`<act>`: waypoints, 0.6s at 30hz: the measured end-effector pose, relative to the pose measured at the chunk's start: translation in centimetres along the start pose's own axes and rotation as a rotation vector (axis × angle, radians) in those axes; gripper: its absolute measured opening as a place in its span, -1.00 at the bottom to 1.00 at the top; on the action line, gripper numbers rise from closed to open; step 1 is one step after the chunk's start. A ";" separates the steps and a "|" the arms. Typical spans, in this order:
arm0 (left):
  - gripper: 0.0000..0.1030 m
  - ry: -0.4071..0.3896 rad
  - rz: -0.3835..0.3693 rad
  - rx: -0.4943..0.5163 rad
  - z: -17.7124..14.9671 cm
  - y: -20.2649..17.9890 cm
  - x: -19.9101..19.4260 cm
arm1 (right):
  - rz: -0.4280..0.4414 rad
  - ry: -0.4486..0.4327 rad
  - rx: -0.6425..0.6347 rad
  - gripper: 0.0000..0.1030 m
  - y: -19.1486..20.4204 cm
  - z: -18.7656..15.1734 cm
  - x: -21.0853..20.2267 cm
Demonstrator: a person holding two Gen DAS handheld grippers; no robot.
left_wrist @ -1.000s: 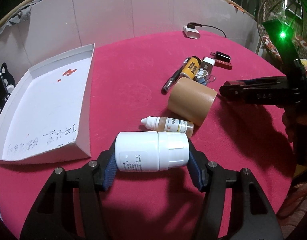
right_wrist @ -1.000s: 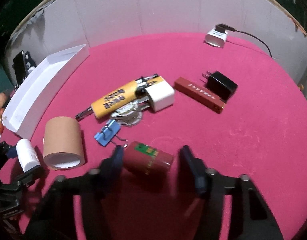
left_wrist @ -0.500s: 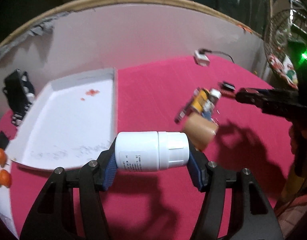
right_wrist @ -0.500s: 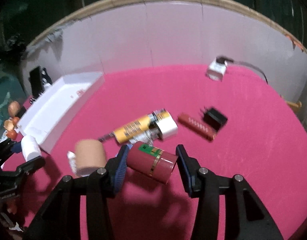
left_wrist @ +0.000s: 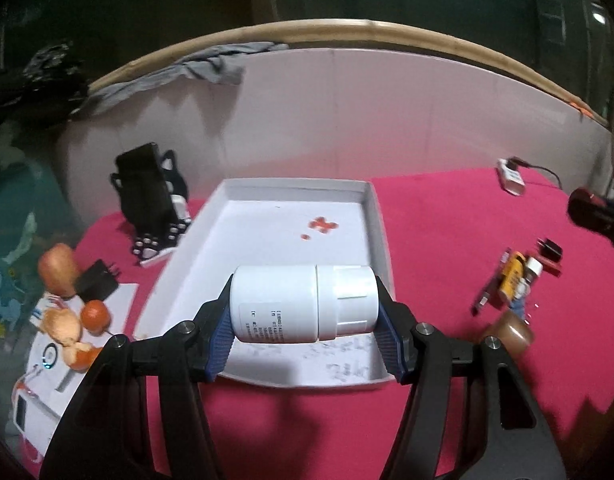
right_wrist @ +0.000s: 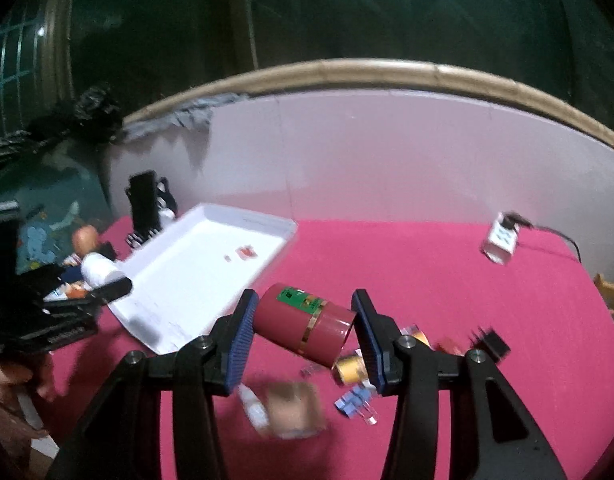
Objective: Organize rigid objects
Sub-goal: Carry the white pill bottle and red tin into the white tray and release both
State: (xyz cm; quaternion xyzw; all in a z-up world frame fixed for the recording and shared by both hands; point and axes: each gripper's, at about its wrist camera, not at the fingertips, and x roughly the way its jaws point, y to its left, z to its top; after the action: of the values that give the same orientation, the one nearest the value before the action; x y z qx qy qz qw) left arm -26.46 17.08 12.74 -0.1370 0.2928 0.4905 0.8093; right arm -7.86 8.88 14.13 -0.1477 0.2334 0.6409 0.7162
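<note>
My left gripper (left_wrist: 305, 326) is shut on a white pill bottle (left_wrist: 303, 303), held sideways in the air over the near end of a shallow white tray (left_wrist: 377, 216). My right gripper (right_wrist: 303, 338) is shut on a dark red canister (right_wrist: 303, 325) with a green label and gold band, lifted above the pink table. In the right wrist view the white tray (right_wrist: 283, 226) lies to the left, and the left gripper (right_wrist: 107, 284) with the white bottle (right_wrist: 97, 268) hangs at its left edge. The red canister (left_wrist: 587, 210) peeks in at the far right of the left wrist view.
On the pink table (right_wrist: 427, 264) lie a brown tape roll (right_wrist: 295, 410), a small dropper bottle (right_wrist: 253, 404), a blue binder clip (right_wrist: 353, 402), a yellow tube (left_wrist: 511, 280) and a black plug (right_wrist: 491, 340). A white charger (right_wrist: 501, 240) sits by the pale back wall. Fruit and a black stand (left_wrist: 147, 192) crowd the left.
Both grippers have risen from the table with their loads. The left one swung left over the tray's near end; the right one lifted the red canister and turned toward the tray.
</note>
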 end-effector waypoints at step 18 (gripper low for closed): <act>0.18 0.045 0.123 -0.100 1.1 6.3 3.6 | 0.180 0.021 -0.064 -0.07 8.2 4.6 6.3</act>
State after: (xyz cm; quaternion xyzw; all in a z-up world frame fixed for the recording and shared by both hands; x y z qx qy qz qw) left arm -30.32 23.19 11.85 -0.1698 0.2941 0.5502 0.7629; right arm -14.84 17.68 15.48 -0.1557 0.2326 0.7083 0.6480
